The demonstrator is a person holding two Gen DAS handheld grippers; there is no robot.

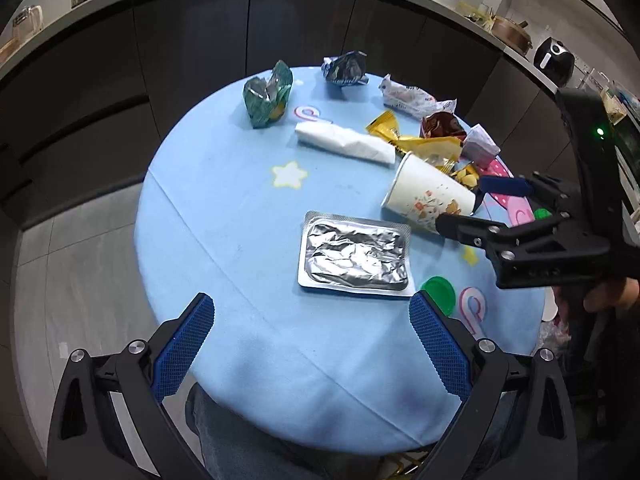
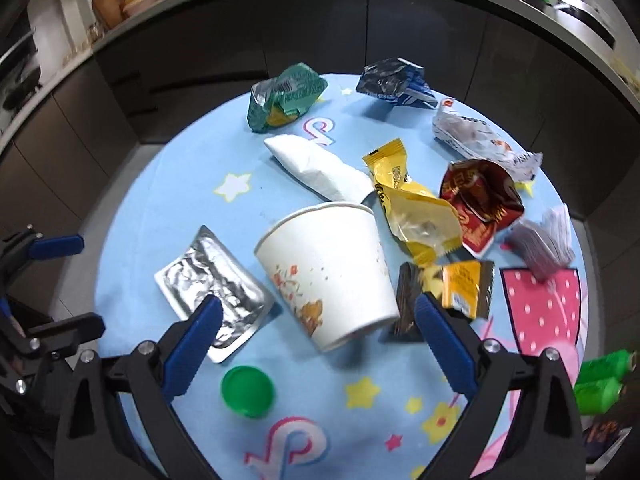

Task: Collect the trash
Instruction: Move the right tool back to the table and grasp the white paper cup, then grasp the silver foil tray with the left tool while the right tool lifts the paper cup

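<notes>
The paper cup (image 2: 326,268) lies tipped on the round table (image 2: 168,184) amid wrappers. The right gripper (image 2: 316,334) — fingers spread wide — straddles the cup's base, seemingly lined up to pinch it. The left gripper (image 1: 312,340), also released, waits nearer than the foil tray (image 1: 354,256) beside the cup.

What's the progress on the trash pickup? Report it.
Nothing looks collected yet. Both grippers are open; the right gripper brackets the tipped paper cup without gripping it. Left: foil tray, green lid, napkin, wrappers.
</notes>
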